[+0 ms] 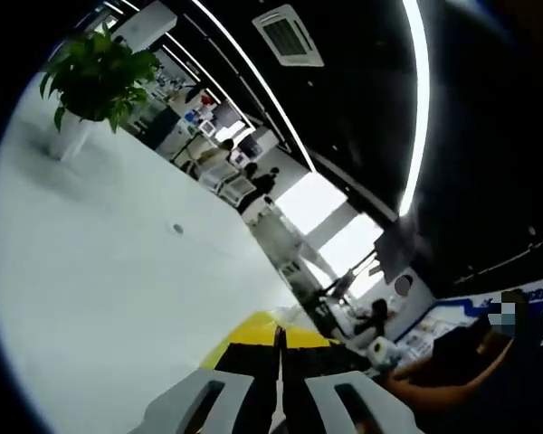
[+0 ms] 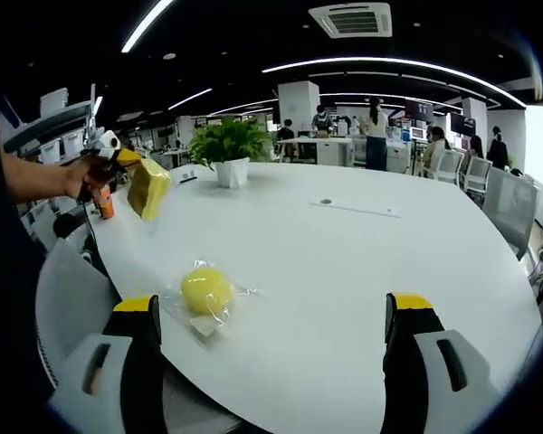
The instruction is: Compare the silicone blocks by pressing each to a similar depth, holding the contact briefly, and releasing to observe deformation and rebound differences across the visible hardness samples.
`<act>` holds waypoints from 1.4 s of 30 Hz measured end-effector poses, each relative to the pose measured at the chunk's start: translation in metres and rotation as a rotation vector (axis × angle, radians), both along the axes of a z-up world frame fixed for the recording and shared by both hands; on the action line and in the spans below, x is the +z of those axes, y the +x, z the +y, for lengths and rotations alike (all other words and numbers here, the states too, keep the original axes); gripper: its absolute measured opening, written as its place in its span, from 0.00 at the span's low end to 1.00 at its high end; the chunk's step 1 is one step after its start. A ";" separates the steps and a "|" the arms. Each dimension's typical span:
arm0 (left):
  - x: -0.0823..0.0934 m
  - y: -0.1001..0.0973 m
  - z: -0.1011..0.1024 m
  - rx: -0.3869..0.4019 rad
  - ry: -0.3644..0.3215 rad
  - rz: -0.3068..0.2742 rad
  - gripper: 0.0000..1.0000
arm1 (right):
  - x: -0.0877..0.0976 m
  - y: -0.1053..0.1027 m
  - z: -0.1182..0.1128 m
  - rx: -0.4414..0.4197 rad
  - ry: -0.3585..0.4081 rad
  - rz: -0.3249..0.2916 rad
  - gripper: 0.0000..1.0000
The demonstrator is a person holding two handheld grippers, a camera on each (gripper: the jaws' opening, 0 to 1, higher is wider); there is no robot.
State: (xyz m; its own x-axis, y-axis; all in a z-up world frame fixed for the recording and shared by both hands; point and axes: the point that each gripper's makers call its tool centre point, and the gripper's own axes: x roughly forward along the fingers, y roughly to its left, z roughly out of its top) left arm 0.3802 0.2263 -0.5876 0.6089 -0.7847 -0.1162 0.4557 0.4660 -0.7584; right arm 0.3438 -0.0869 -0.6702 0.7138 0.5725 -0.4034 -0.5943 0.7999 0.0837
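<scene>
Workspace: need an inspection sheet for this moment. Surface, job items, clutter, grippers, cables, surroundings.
Surface: white table, mostly bare.
Job's things: yellow round sample in clear wrap lying on the table; yellow block held up off the table in the left gripper.
Clutter: potted plant on the table.
Grippers: left gripper shut on the yellow block; right gripper open, above the table edge.
Cables: nothing seen.
Surroundings: open office, desks, people standing behind, ceiling light strips.

Grey grippers, black yellow-tipped jaws
</scene>
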 end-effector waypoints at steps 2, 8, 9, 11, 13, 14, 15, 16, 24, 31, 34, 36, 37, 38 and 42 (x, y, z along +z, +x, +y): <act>-0.007 0.000 0.000 0.003 -0.005 0.014 0.00 | -0.001 -0.001 0.000 -0.003 0.000 0.002 0.96; -0.025 0.002 0.002 0.030 -0.062 0.076 0.00 | -0.007 -0.008 -0.004 -0.026 0.001 0.024 0.97; -0.029 0.002 0.002 0.033 -0.065 0.085 0.00 | -0.008 -0.009 -0.005 -0.030 0.004 0.025 0.97; -0.040 0.003 0.002 0.037 -0.050 0.105 0.00 | -0.009 -0.011 -0.006 -0.034 0.007 0.030 0.97; -0.048 0.005 0.003 0.039 -0.061 0.126 0.00 | -0.012 -0.014 -0.007 -0.038 -0.002 0.044 0.97; -0.049 0.006 0.003 0.039 -0.088 0.141 0.00 | -0.012 -0.015 -0.008 -0.038 -0.006 0.048 0.97; -0.049 0.005 0.002 0.031 -0.128 0.161 0.00 | -0.012 -0.016 -0.008 -0.038 -0.005 0.048 0.97; -0.053 0.007 0.005 0.041 -0.144 0.178 0.00 | -0.011 -0.017 -0.010 -0.041 -0.003 0.047 0.97; -0.075 0.004 0.001 0.048 -0.164 0.226 0.00 | -0.011 -0.018 -0.016 -0.059 -0.010 0.047 0.97; -0.090 0.008 -0.005 0.060 -0.159 0.269 0.00 | -0.010 -0.020 -0.014 -0.054 -0.014 0.046 0.97; -0.094 0.011 -0.004 0.078 -0.167 0.278 0.00 | -0.011 -0.020 -0.016 -0.058 -0.013 0.049 0.97; -0.097 0.013 -0.001 0.096 -0.194 0.298 0.00 | -0.013 -0.021 -0.016 -0.064 -0.011 0.054 0.97; -0.099 0.015 0.001 0.109 -0.196 0.304 0.00 | -0.013 -0.021 -0.016 -0.065 -0.010 0.055 0.97; -0.105 0.016 0.004 0.119 -0.188 0.319 0.00 | -0.015 -0.021 -0.015 -0.066 -0.007 0.059 0.97; -0.120 0.019 0.014 0.167 -0.170 0.359 0.00 | -0.019 -0.026 -0.013 -0.061 -0.010 0.069 0.97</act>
